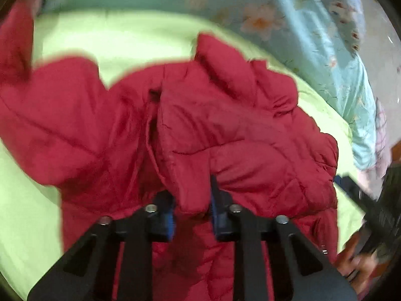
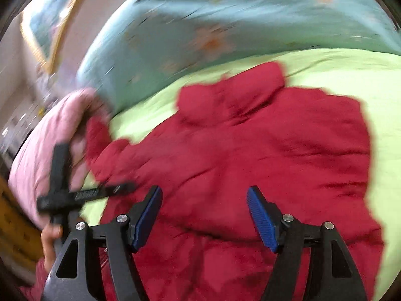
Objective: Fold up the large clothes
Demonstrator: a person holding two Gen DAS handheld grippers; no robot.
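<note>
I judge I'm mid-fold: my left gripper (image 1: 193, 208) is clamped on a padded flap of the red jacket (image 2: 250, 155) lying across the green bed (image 2: 351, 67), my right gripper (image 2: 204, 215) hangs wide open and empty above it, and next I should carry that flap across the body.

I see a lime-green sheet (image 1: 140, 37) over the bed, filling most of the mid ground in both views, lightly creased w/ a few wrinkles. Beyond it, far side, a teal floral duvet (image 1: 250, 2) bunched up in a long ridge; orange-pink flowers on it. In the right wrist view a pink pillow (image 2: 37, 148) sits at the left edge, just beside the duvet's end. Further left & far: a framed picture (image 2: 50, 22) w/ a gold-ish frame on a beige wall, blurred. Near left, smth wooden, brown (image 2: 15, 228), can't tell what.
</note>
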